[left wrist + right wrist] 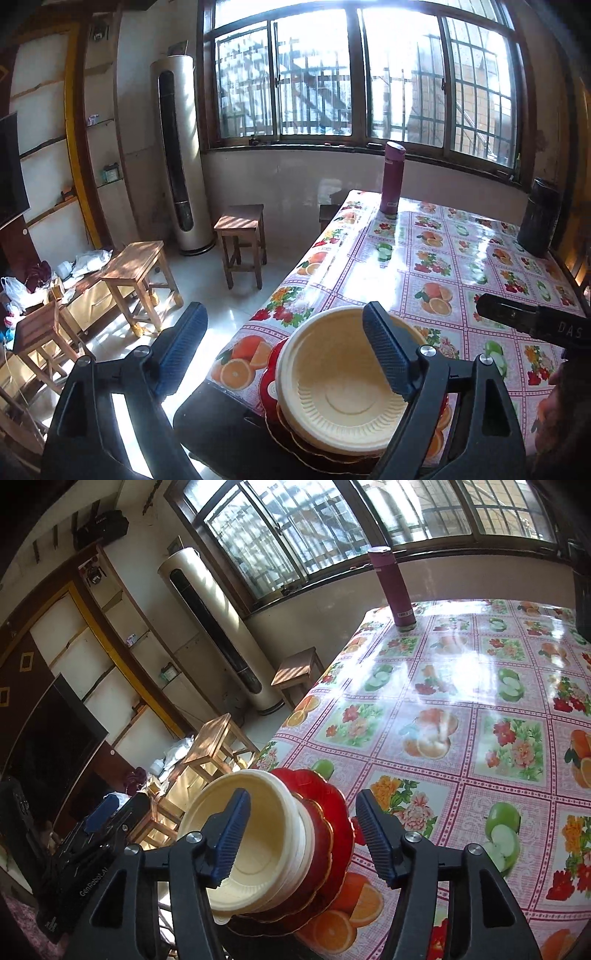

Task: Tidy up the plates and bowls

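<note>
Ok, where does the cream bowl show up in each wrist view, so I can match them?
Left wrist: the cream bowl sits bottom center atop the red plates, partly behind the left claw.
Right wrist: the cream bowl is bottom left of center, between the fingers of the right claw.
Shared landmark: the purple flask at the table's far corner.

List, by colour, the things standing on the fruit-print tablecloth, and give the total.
Cream: 1 stack of bowls
Red: 1 stack of gold-rimmed plates
Purple: 1 flask
Black: 1 flask
Total: 4. The number of pieces in each stack cannot be told.
</note>
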`<state>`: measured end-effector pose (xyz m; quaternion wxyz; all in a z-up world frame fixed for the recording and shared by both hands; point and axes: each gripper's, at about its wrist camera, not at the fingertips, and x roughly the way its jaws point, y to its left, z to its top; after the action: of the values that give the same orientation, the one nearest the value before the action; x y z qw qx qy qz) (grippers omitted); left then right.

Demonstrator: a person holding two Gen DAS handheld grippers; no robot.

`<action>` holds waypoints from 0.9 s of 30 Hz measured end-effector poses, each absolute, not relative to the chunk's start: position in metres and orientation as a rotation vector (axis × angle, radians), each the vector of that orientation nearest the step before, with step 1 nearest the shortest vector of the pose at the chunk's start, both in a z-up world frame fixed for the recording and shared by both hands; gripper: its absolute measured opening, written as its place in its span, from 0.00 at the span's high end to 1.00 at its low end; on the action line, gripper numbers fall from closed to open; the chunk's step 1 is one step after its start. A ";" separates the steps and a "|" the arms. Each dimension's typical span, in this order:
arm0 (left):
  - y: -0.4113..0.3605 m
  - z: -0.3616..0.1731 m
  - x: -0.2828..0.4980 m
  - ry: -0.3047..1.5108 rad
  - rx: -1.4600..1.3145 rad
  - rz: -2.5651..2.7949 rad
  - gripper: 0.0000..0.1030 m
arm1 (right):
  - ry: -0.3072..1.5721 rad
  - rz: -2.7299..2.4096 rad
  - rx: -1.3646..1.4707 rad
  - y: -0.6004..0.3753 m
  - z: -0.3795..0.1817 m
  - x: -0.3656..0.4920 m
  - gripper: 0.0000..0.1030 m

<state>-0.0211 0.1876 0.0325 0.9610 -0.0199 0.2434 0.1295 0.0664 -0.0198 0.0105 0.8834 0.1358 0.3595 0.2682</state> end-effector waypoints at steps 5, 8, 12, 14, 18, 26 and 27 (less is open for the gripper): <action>0.143 0.048 -0.018 0.421 0.017 0.165 0.00 | 0.641 0.505 0.314 -0.074 0.014 0.056 0.16; 0.117 0.055 -0.015 0.392 0.015 0.092 0.00 | 0.563 0.467 0.341 -0.115 0.016 0.045 0.05; 0.085 0.057 -0.009 0.363 0.025 0.036 0.00 | 0.426 0.388 0.351 -0.171 0.022 0.025 0.00; 0.068 0.056 -0.007 0.342 0.052 0.031 0.00 | 0.364 0.342 0.343 -0.195 0.024 0.015 0.00; 0.033 0.052 0.001 0.372 0.077 -0.027 0.00 | 0.311 0.243 0.383 -0.242 0.022 0.008 0.00; -0.015 0.032 0.014 0.502 0.105 -0.075 0.00 | 0.298 0.212 0.469 -0.290 0.012 0.003 0.00; -0.016 0.032 0.013 0.497 0.115 -0.053 0.00 | 0.299 0.224 0.458 -0.288 0.013 0.002 0.00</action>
<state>0.0130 -0.0160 0.0319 0.9673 0.0567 0.2457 -0.0264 0.0025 -0.2885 0.0132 0.9567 0.2257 0.1473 0.1104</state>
